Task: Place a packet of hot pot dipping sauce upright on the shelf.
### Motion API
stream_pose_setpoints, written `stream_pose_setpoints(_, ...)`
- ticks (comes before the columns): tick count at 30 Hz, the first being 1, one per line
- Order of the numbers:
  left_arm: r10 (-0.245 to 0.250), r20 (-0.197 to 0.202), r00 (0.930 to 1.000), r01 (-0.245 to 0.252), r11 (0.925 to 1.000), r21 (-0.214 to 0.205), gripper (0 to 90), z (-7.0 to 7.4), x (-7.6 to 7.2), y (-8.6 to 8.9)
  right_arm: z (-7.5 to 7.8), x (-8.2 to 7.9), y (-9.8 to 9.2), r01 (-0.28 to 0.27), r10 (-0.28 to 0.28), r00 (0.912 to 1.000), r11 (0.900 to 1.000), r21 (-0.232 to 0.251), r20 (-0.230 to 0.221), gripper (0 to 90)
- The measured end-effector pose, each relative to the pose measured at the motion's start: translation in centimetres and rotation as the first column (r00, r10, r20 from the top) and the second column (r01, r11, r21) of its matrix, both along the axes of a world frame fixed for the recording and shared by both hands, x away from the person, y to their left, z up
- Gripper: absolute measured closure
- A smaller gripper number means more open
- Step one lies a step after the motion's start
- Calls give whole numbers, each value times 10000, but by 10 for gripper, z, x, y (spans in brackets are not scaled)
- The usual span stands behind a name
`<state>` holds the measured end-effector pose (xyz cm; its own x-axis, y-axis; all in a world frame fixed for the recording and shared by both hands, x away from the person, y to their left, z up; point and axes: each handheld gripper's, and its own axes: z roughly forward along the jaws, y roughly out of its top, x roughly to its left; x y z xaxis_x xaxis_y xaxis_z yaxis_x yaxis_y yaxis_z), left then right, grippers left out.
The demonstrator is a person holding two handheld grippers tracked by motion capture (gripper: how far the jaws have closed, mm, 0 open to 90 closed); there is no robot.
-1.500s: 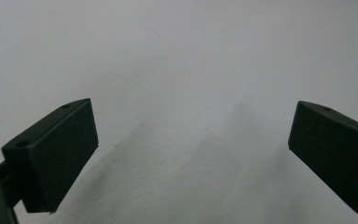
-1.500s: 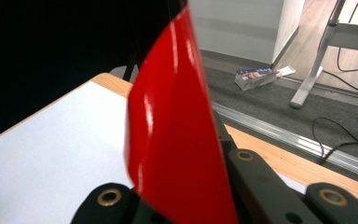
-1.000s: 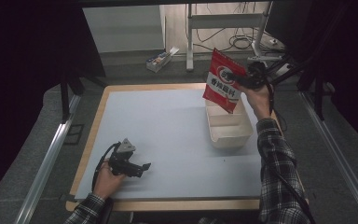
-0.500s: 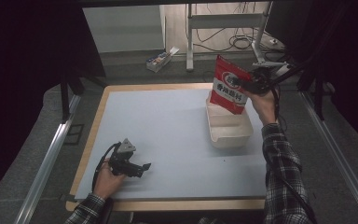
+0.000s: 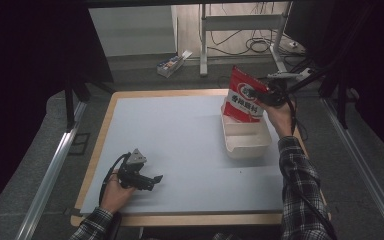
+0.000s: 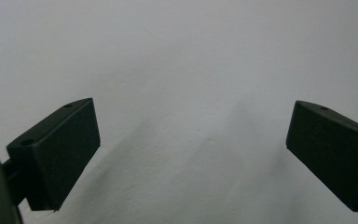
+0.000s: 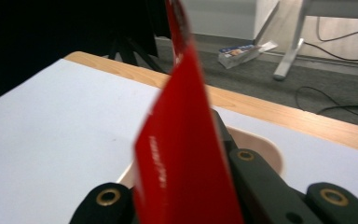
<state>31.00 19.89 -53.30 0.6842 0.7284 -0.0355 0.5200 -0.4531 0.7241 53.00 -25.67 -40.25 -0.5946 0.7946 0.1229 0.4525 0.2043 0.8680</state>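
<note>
The red pouch (image 5: pixel 243 96) with white lettering hangs upright just above the far end of the white tray (image 5: pixel 247 140), its lower edge at the tray's far rim. The right hand-held gripper (image 5: pixel 264 95) is clamped on the pouch's right side, jaws pressed together on the red film in the right gripper view (image 7: pixel 186 154). The left hand-held gripper (image 5: pixel 150 181) rests on the pale worktop (image 5: pixel 180 135), well apart from the tray toward the near left, its jaws spread wide with nothing between them.
</note>
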Motion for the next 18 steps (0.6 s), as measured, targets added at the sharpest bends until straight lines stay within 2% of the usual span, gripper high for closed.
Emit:
stream_pose_setpoints(6,67,-9,10000,-67,9999,121,28,-1,0,-1,-1,3,2,449,-450,9990,9966,-694,-5,852)
stream_pose_setpoints(9,169,-66,9998,-169,9998,-42,27,0,1,0,0,2,4,558,-556,9984,9949,-838,49,795)
stream_pose_setpoints(12,258,-400,9989,-275,9986,-445,32,1,1,1,2,1,5,668,-662,9978,9948,-767,101,659)
stream_pose_setpoints(15,205,-417,9989,-226,9985,-504,35,1,1,1,6,1,7,794,-788,9968,9941,-744,108,482)
stream_pose_setpoints(18,185,-360,9992,-204,9983,-537,35,2,1,1,7,1,9,728,-737,9972,9943,-785,-83,326)
